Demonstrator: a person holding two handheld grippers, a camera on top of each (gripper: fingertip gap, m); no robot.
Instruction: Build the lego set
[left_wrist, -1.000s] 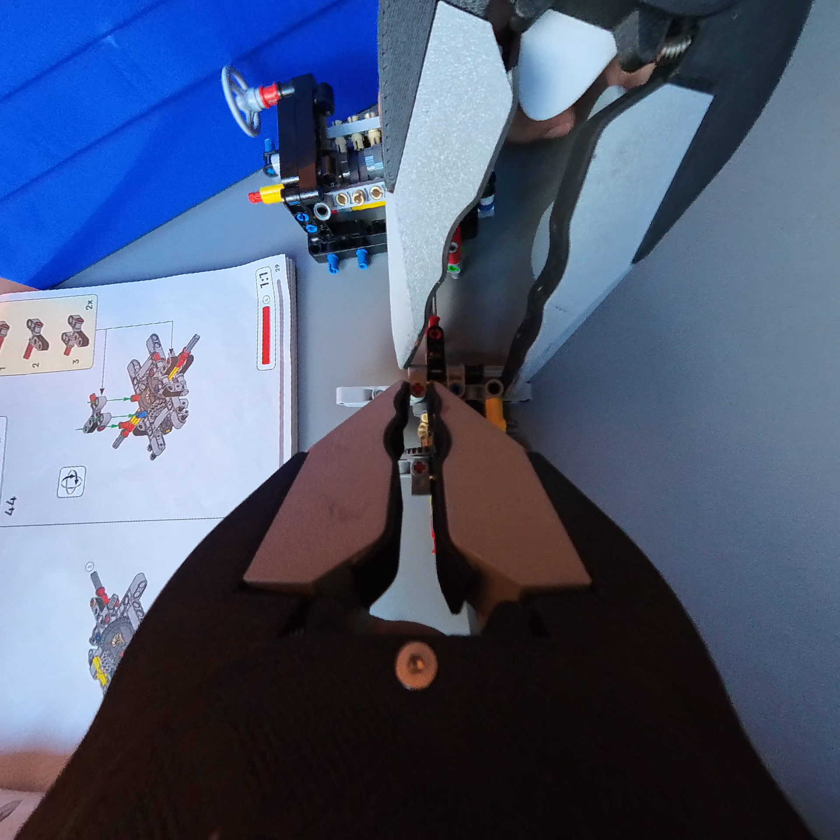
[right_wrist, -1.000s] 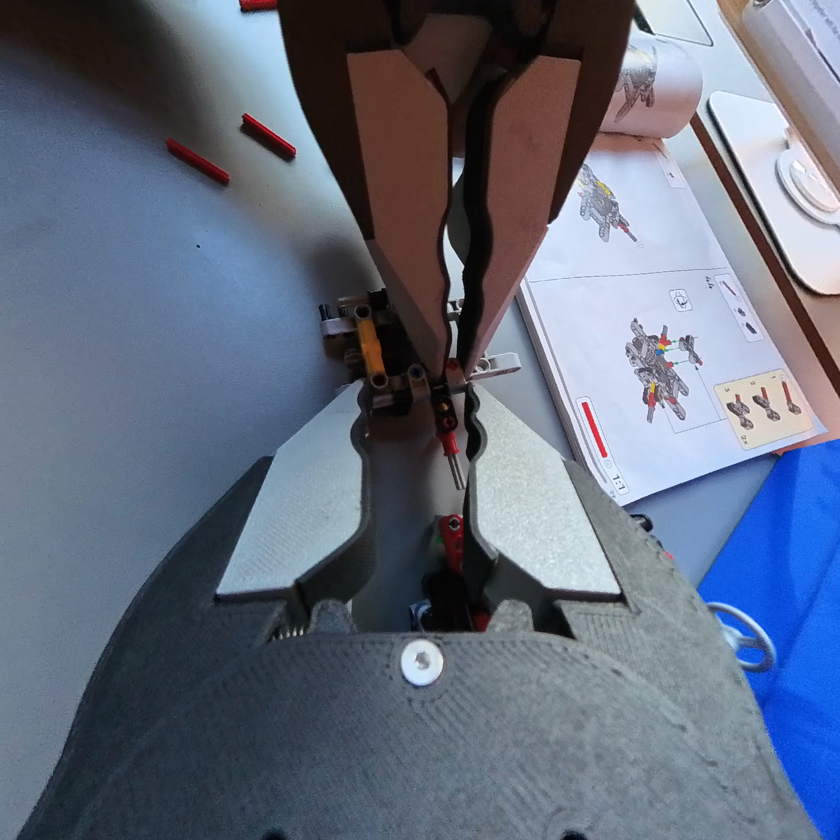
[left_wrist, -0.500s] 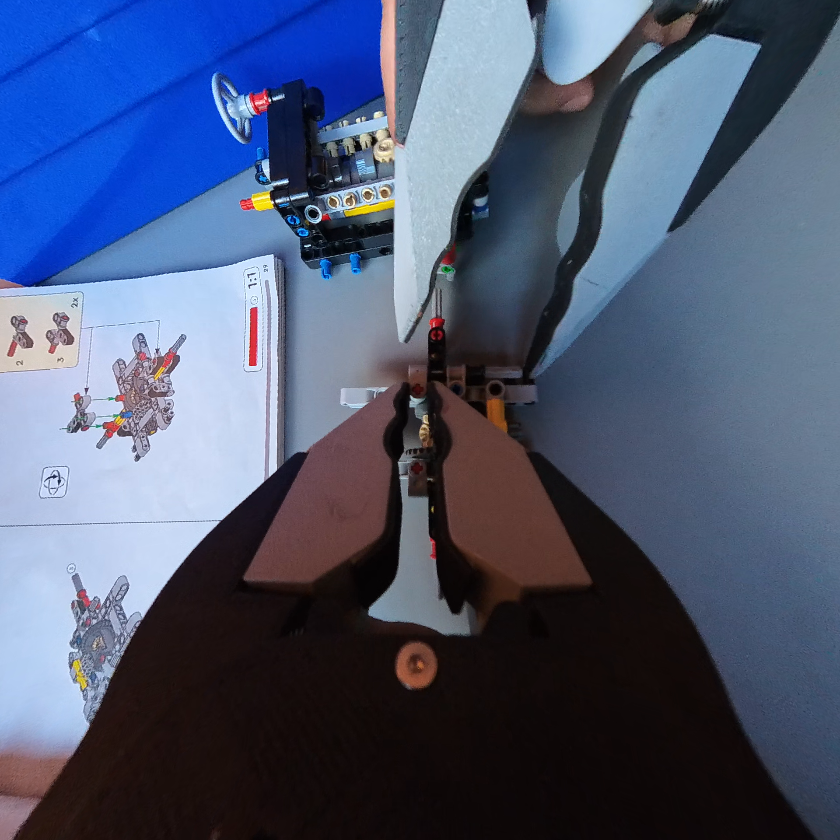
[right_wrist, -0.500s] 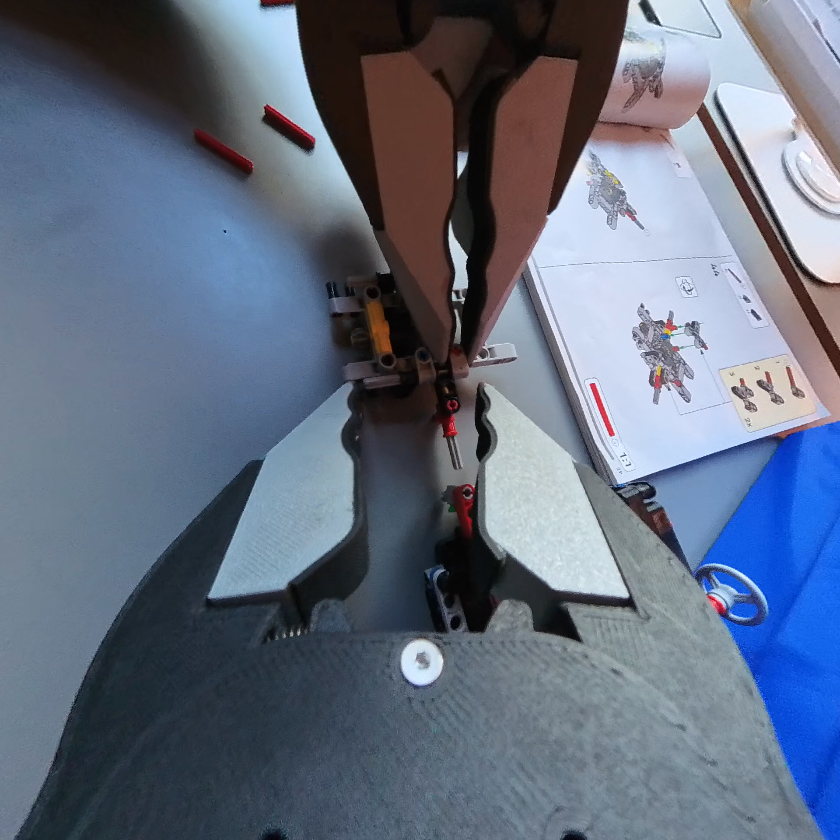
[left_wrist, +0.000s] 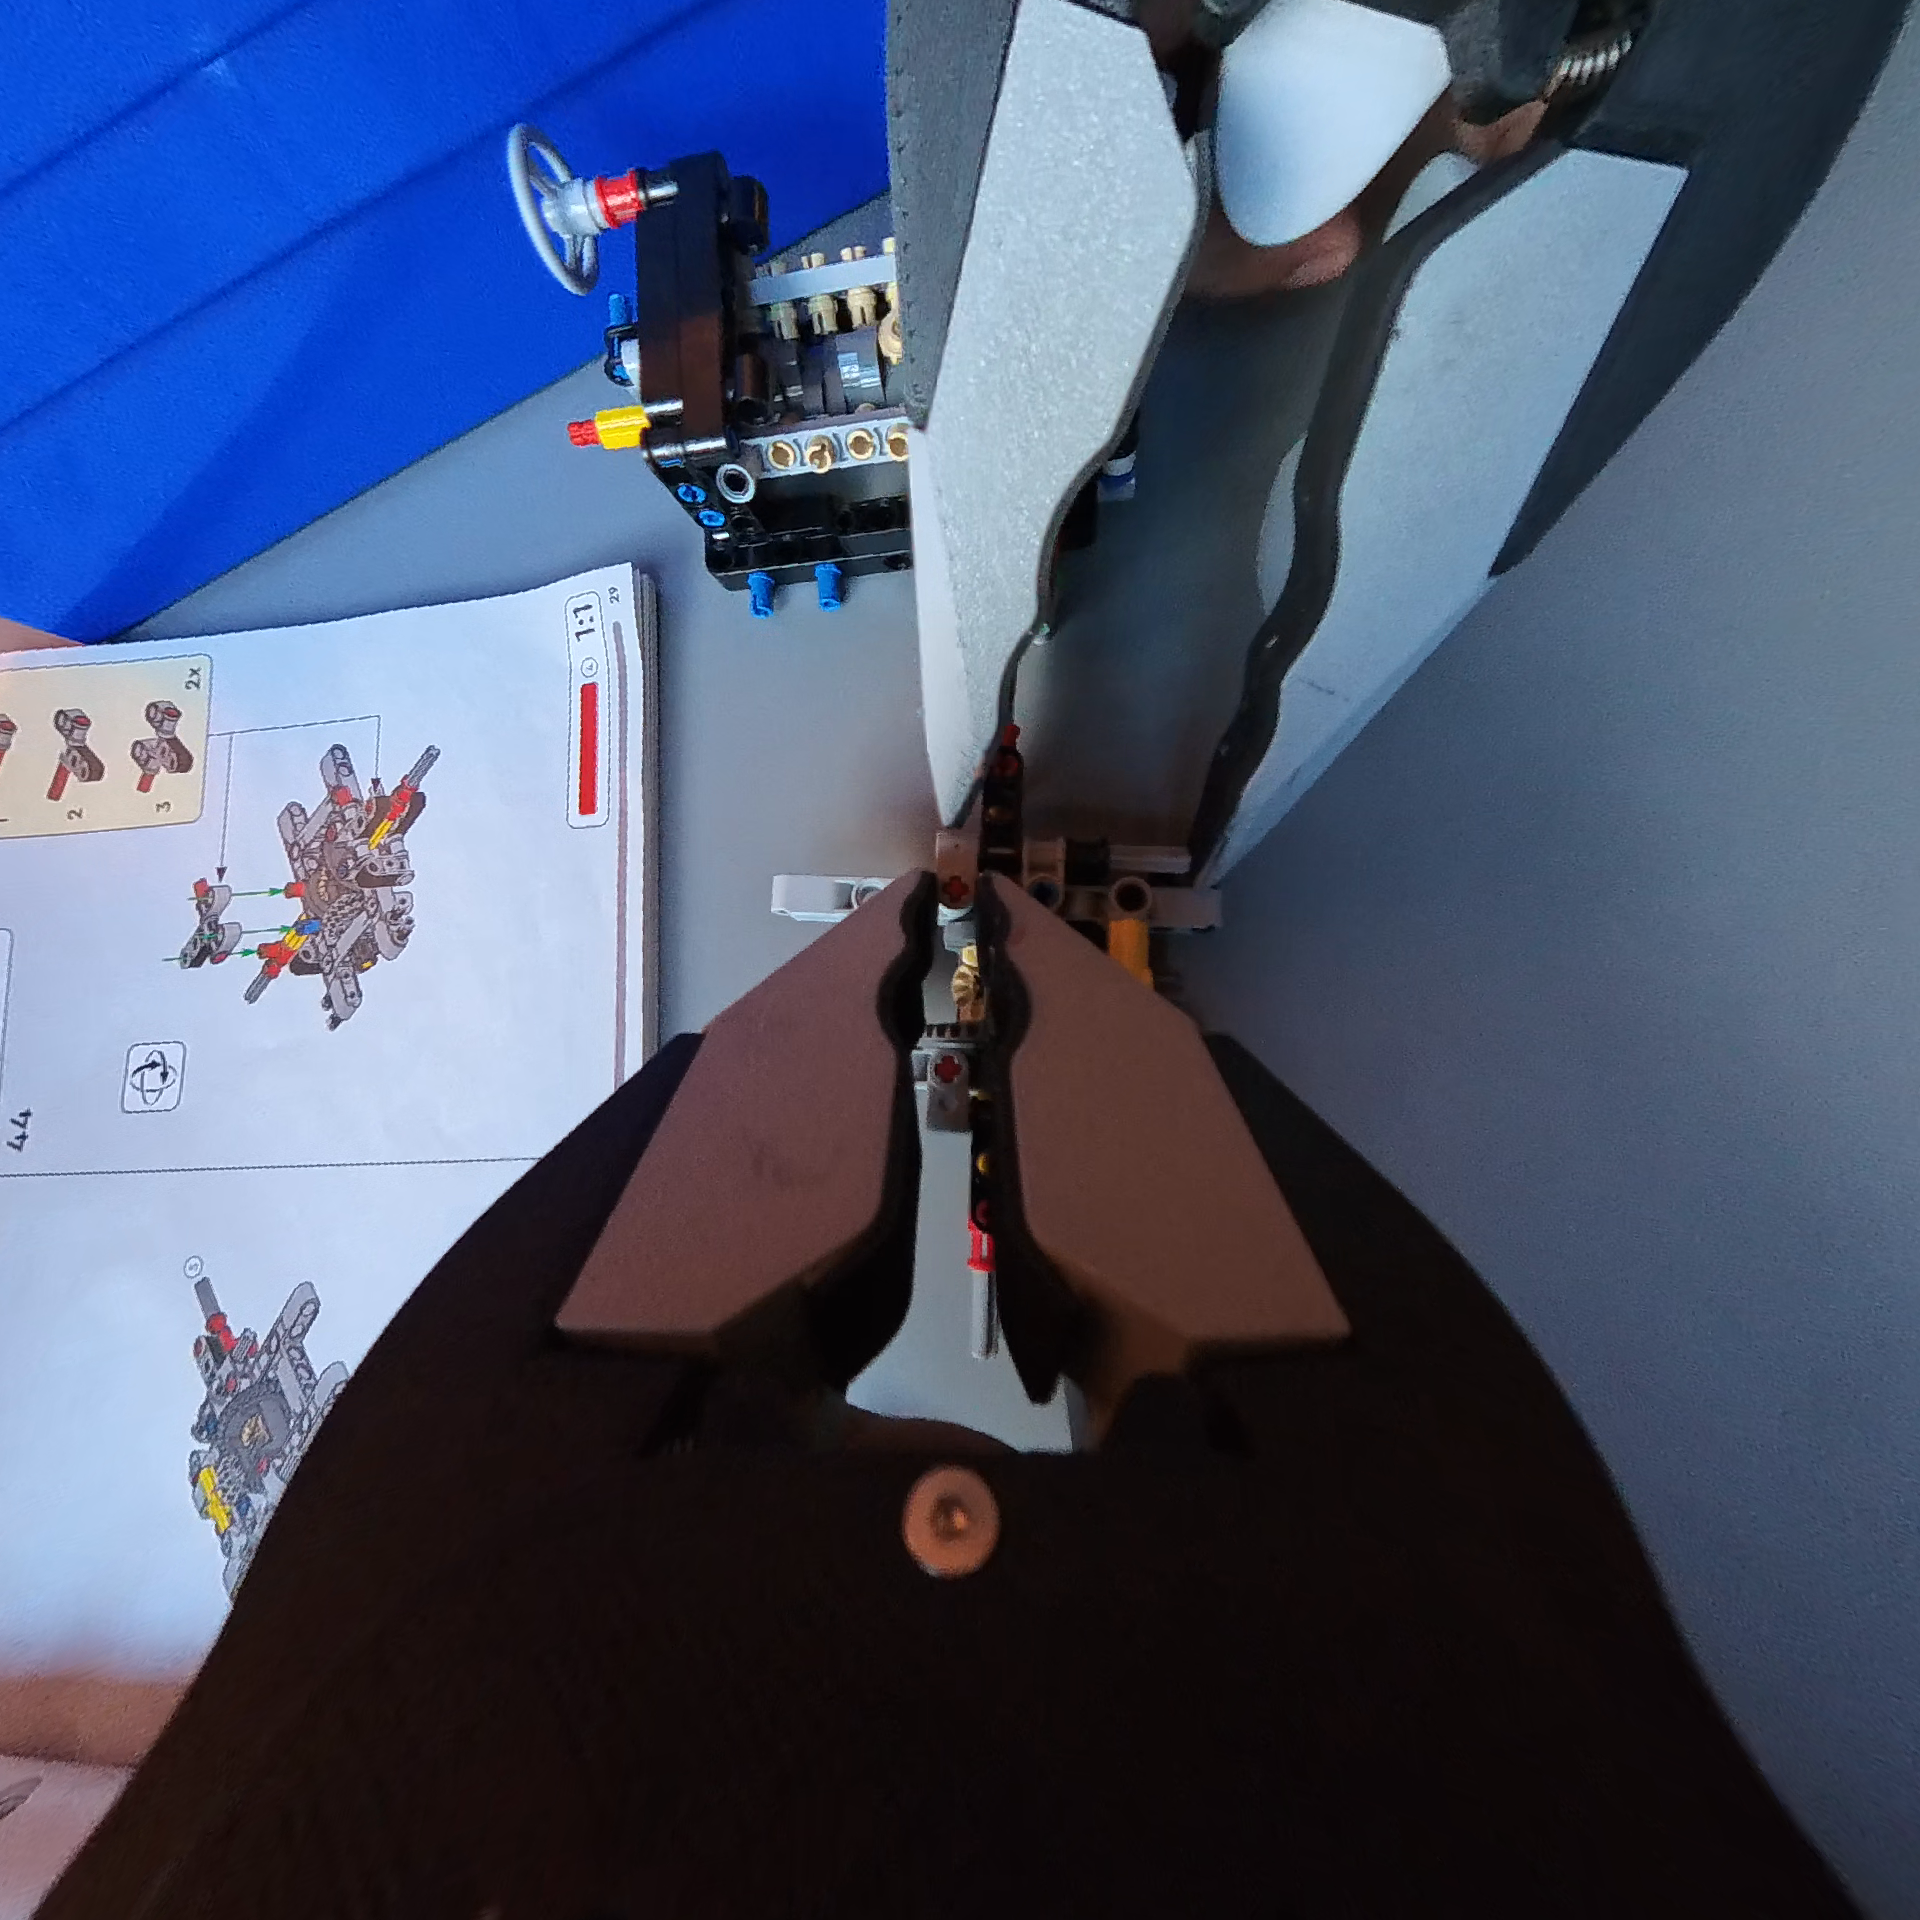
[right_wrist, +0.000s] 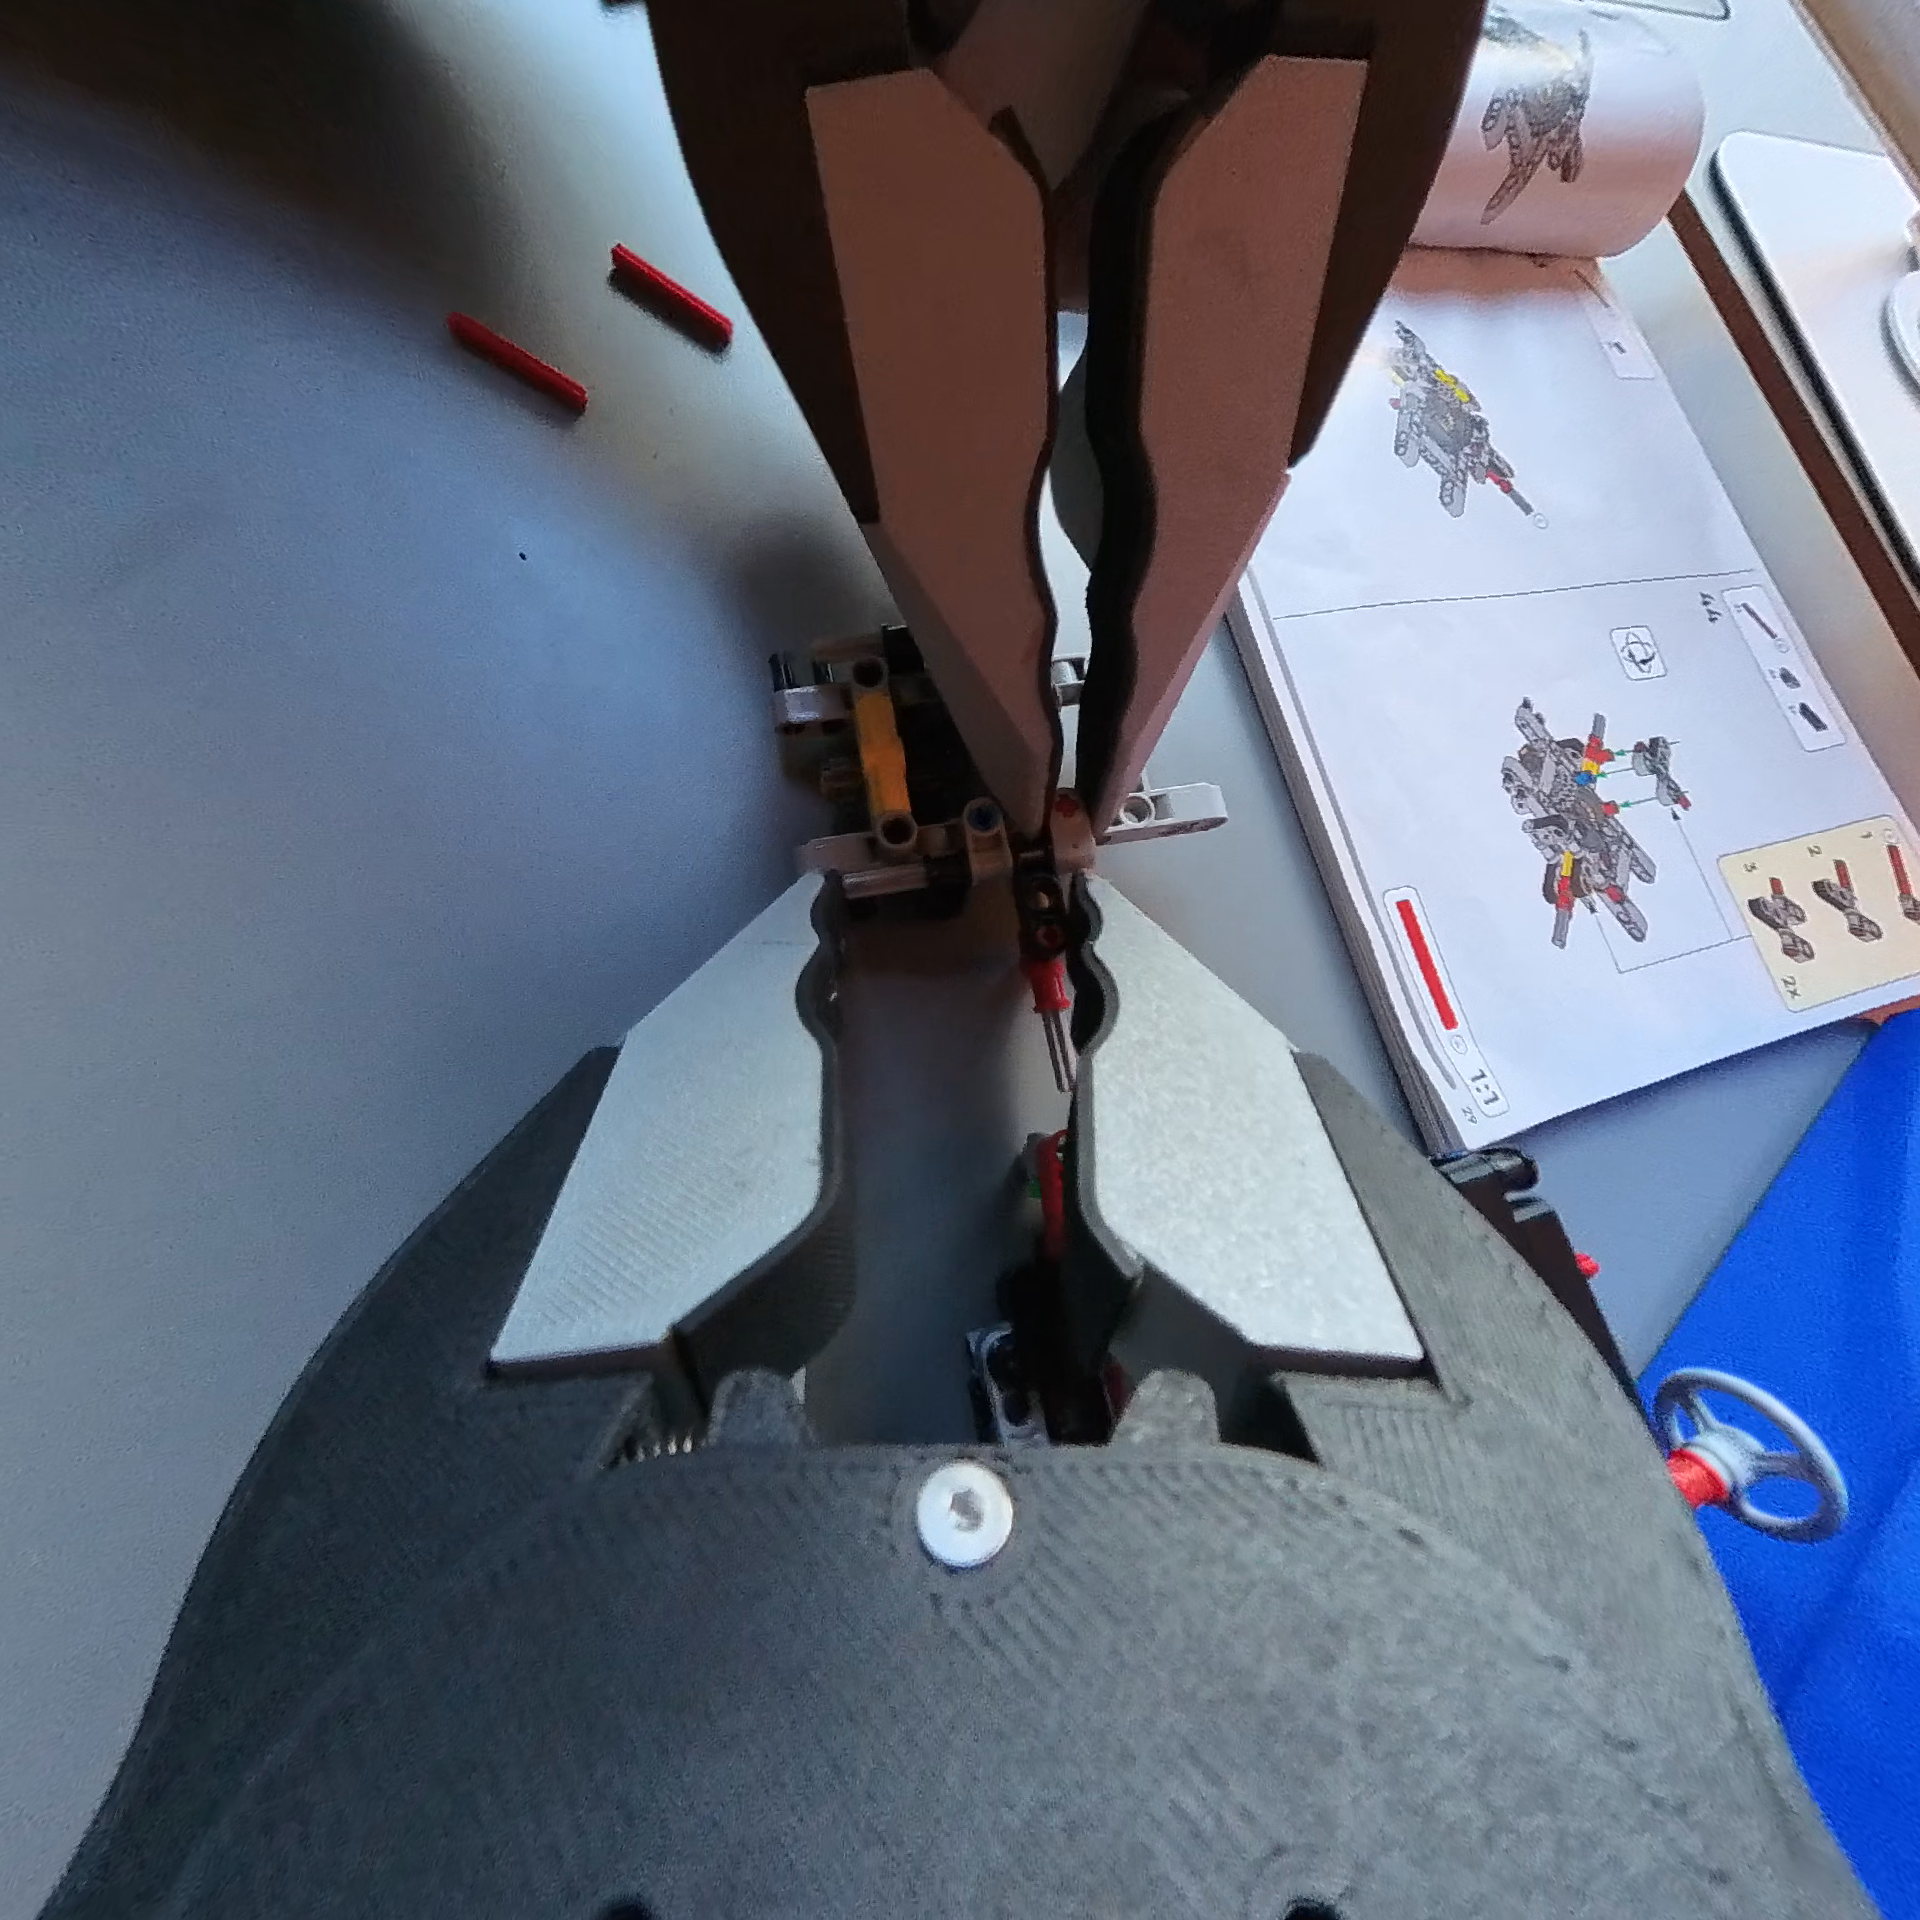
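The left gripper (left_wrist: 958, 891), with brown fingers, is almost shut and pinches the small brick assembly (left_wrist: 1081, 883) on the grey table (left_wrist: 1610, 1039). The right gripper (right_wrist: 956, 894), with grey fingers, stands open around the near end of this assembly; one pad is beside the black piece with red pin (right_wrist: 1044, 940), but contact I cannot tell. Only the right wrist view shows two red sticks (right_wrist: 516, 360). Only the left wrist view shows fully the bigger black model (left_wrist: 758, 416) with its steering wheel. The instruction booklet (left_wrist: 416, 883) appears in both.
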